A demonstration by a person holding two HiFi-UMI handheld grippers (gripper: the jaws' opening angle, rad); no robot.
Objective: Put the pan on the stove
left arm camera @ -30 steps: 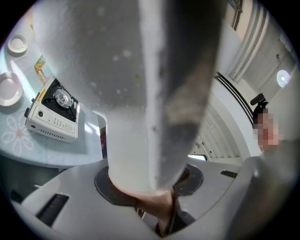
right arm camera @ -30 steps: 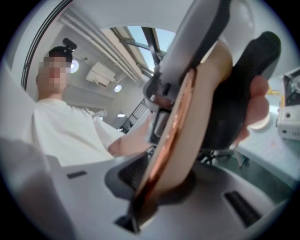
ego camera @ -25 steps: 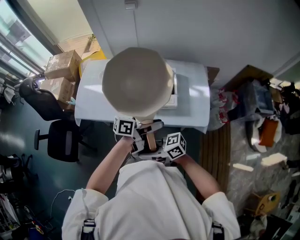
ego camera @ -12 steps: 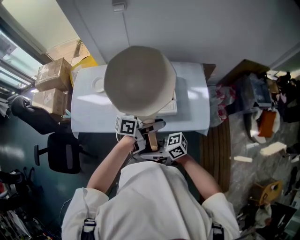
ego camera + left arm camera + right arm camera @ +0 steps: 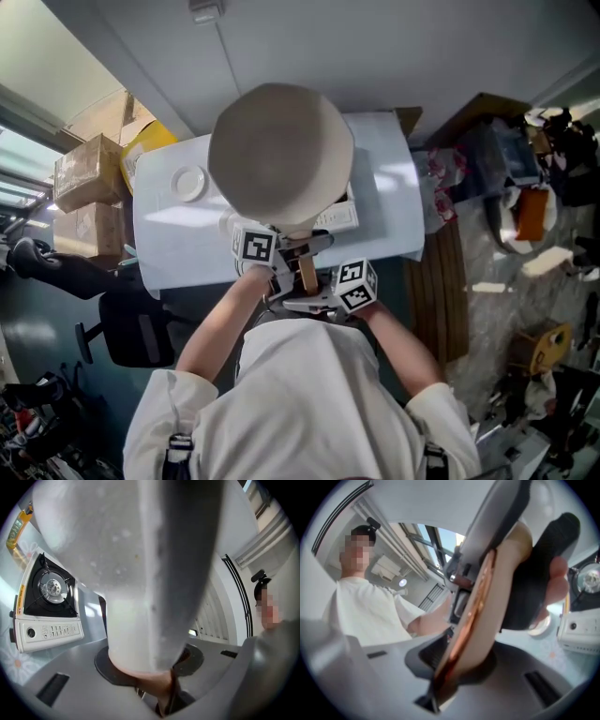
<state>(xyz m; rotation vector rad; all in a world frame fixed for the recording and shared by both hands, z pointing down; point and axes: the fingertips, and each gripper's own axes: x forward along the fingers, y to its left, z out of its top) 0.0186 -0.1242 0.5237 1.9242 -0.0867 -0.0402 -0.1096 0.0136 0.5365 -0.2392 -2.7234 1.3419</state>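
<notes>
Over the desk (image 5: 178, 246): one pan (image 5: 281, 155), above one stove (image 5: 349, 214)
Left claw (image 5: 289, 258): arm stretched forward, pinching the handle (image 5: 306, 273)
Right claw (image 5: 311, 298): just behind, pinching same handle

Small white plate (image 5: 188, 182) on white table (image 5: 392, 192); cardboard boxes (image 5: 82, 169), black chair (image 5: 139, 328) beside table
</notes>
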